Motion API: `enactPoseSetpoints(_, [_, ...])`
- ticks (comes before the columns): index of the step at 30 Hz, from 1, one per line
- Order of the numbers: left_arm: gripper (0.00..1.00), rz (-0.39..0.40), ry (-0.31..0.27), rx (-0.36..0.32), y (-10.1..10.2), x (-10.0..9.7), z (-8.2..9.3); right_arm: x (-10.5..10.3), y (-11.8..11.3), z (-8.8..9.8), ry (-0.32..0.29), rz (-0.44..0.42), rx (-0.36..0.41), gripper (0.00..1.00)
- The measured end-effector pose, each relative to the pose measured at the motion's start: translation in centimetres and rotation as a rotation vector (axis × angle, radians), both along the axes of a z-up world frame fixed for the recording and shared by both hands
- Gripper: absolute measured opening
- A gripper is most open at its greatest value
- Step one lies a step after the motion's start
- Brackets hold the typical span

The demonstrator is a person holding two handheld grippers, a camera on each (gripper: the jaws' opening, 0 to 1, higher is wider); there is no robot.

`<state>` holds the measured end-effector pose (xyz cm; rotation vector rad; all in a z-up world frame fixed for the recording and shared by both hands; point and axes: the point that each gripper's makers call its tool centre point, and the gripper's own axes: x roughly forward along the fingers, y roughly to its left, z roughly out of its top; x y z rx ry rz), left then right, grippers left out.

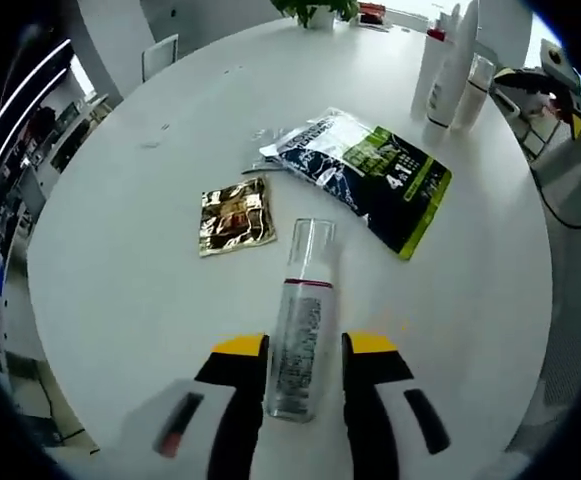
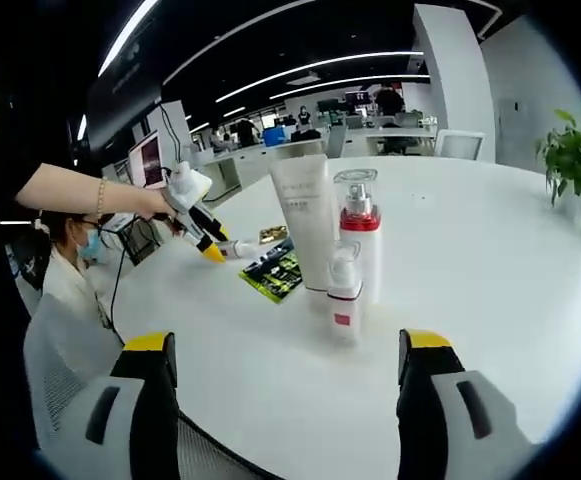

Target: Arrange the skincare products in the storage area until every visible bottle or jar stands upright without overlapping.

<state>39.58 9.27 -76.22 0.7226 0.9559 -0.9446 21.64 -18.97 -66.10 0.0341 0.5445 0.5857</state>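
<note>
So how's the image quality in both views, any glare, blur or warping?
Left gripper view: fisheye bends the white table edge; soft glare on the gold sachet; the lying bottle is sharp. Right gripper view: ceiling light strips curve, the background office is soft, the standing bottles are clear.

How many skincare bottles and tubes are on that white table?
4. One clear bottle lies flat between the left tool's jaws. Three stand grouped: white tube, red-collared pump bottle, small bottle. Others may be hidden behind them.
</note>
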Motion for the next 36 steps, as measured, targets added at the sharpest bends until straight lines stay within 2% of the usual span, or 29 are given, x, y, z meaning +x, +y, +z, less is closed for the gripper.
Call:
enactPoseSetpoints(5, [0.3, -0.016, 0.023, 0.0, -0.4, -0.2, 0.1, 0.0, 0.0, -0.1, 0.003, -0.001, -0.002, 0.91])
enactPoseSetpoints(8, [0.25, -0.025, 0.026, 0.001, -0.4, 0.0, -0.1, 0.1, 0.0, -0.1, 0.003, 0.0, -0.003, 0.91])
enactPoseSetpoints(14, [0.25, -0.025, 0.045, 0.002, -0.3, -0.1, -0.2, 0.1, 0.1, -0.1, 0.003, 0.003, -0.003, 0.91])
enactPoseSetpoints(17, [0.25, 0.004, 0.049, 0.006, -0.3, -0.1, -0.2, 0.1, 0.1, -0.1, 0.003, 0.004, -0.001, 0.91])
enactPoseSetpoints(21, [0.25, 0.02, 0.086, -0.031, -0.6, -0.5, -0.1, 0.1, 0.2, 0.1, -0.002, 0.008, 0.001, 0.91])
enactPoseSetpoints(25, [0.25, 0.034, 0.082, -0.032, -0.2, -0.7, 0.7, 0.1, 0.3, 0.3, -0.009, 0.015, 0.002, 0.91])
enactPoseSetpoints(27, [0.25, 0.055, 0.106, -0.06, -0.3, -1.3, 1.0, 0.1, 0.5, 0.4, -0.012, 0.023, -0.003, 0.9])
enactPoseSetpoints(32, [0.25, 0.082, 0.105, -0.091, -0.5, -1.8, 2.2, -0.4, 1.1, 0.7, -0.024, 0.044, -0.008, 0.9])
enactPoseSetpoints(36, [0.25, 0.165, 0.124, -0.202, -1.4, -2.4, 3.4, -0.7, 1.4, 1.1, -0.035, 0.055, -0.003, 0.89])
